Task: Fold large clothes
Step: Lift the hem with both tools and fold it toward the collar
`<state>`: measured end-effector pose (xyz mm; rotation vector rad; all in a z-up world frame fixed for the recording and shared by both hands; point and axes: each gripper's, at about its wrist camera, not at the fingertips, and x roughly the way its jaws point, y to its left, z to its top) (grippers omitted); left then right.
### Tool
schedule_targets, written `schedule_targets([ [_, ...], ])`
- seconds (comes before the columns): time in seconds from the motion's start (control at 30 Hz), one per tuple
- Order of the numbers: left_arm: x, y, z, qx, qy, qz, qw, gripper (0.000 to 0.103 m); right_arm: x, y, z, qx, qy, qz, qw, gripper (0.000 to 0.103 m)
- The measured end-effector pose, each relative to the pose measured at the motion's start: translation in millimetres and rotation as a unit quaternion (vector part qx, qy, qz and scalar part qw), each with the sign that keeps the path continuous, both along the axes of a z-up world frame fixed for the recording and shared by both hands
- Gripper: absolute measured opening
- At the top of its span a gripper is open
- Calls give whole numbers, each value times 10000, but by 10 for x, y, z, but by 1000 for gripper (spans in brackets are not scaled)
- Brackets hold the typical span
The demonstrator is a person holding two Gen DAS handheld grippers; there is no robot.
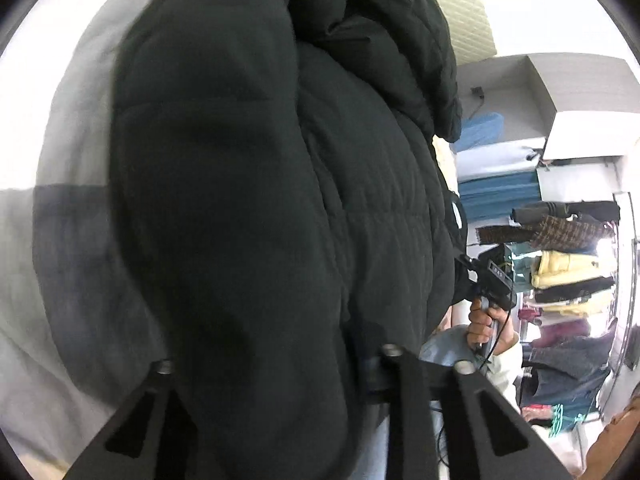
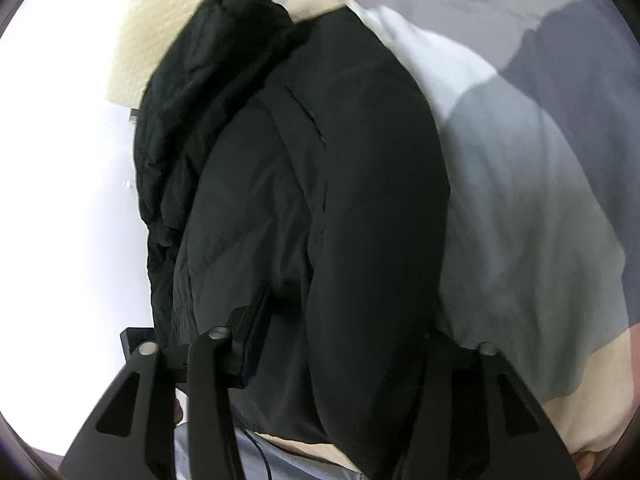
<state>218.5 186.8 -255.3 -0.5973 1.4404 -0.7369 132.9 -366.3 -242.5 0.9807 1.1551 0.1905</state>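
A large black padded jacket fills the left wrist view, bunched between the fingers of my left gripper, which is shut on it. The same jacket fills the right wrist view and passes between the fingers of my right gripper, which is shut on it. The right gripper also shows in the left wrist view at the jacket's right edge, held by a hand. The jacket hangs over a bed cover. The fingertips are hidden by the fabric.
A bed cover with grey, white and beige blocks lies under the jacket. A cream quilted headboard stands behind. A rack of hanging clothes and a white shelf unit are at the right.
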Motion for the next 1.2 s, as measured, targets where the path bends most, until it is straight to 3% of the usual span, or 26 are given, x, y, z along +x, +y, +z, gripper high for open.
schedule_targets([
  [0.07,-59,-12,88,122,-177,68,9997,16,-12,-39,42,27,-103,-67,9999,13],
  [0.17,-117,-30,205,268,-318,233,9989,11,-29,-40,208,-83,-442,-3,9990,10],
  [0.37,-200,23,522,467,-367,472,9971,9,-104,-220,491,-10,-970,-179,9951,8],
  [0.57,-371,176,989,393,-610,897,9933,9,-193,-268,797,-20,-1347,-172,9907,7],
  [0.77,-603,411,1491,235,-878,1232,9882,9,-402,-308,1303,32,-1976,-120,9802,7],
  [1.03,-1096,433,2085,269,-1263,1224,9840,9,-829,-290,1830,23,-2658,-97,9640,7],
  [1.2,-1516,375,2283,215,-1441,1152,9826,9,-1140,-307,2054,-27,-3011,-105,9535,7],
])
